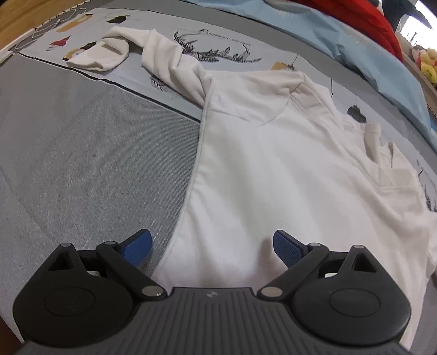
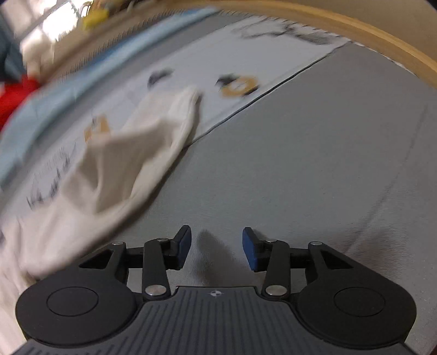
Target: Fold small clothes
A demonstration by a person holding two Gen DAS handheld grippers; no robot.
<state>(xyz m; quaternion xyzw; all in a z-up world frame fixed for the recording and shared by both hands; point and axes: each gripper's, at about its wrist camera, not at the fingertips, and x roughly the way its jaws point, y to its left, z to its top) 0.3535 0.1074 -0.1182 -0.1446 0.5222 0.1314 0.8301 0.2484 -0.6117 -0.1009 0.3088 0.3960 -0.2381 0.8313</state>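
A white long-sleeved top lies spread flat on a grey mattress. Its left sleeve stretches away to the far left. My left gripper is open wide and empty, just above the top's near left edge. In the blurred right wrist view the top's other sleeve lies crumpled at the left. My right gripper is open and empty over bare grey mattress, to the right of the sleeve.
A pale printed sheet lies under the top's far part. A light blue cloth and a red item lie at the back. A wooden bed edge curves along the far right.
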